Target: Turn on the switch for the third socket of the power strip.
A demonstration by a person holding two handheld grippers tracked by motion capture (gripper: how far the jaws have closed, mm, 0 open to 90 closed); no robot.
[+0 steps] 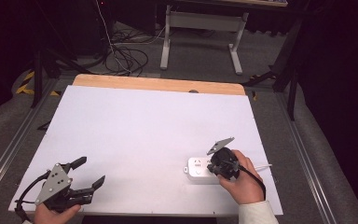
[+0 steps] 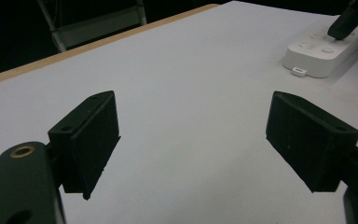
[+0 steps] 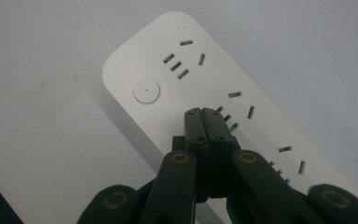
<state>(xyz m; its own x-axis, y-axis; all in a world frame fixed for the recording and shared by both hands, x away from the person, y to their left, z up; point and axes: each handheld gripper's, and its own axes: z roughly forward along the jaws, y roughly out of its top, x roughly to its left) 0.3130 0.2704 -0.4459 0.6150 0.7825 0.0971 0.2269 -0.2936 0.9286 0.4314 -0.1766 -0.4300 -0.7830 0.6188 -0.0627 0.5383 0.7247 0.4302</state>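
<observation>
The white power strip [image 1: 199, 170] lay flat near the right front edge of the tabletop [image 1: 144, 135], and the right tongs [image 3: 202, 113] hung over it with their jaws pressed together, holding nothing, the joined tips poised over the strip's face beside the second group of socket slots and a little short of the round button [image 3: 146, 90]. Whether the tips touched the plastic could not be told. If the aim was to press that button, the main risk looked to be a miss: the tips stood off to one side of it, and a straight push from there would probably land on bare casing or catch in a slot. A slanted push could also slide the light strip across the smooth tabletop, since nothing pinned it down. The left tongs [image 1: 88, 172] rested far off at the left front corner, jaws spread wide and empty, too distant to steady anything. The strip also sat close to the tabletop's right edge, so a hard shove in that direction might send it towards the drop.
</observation>
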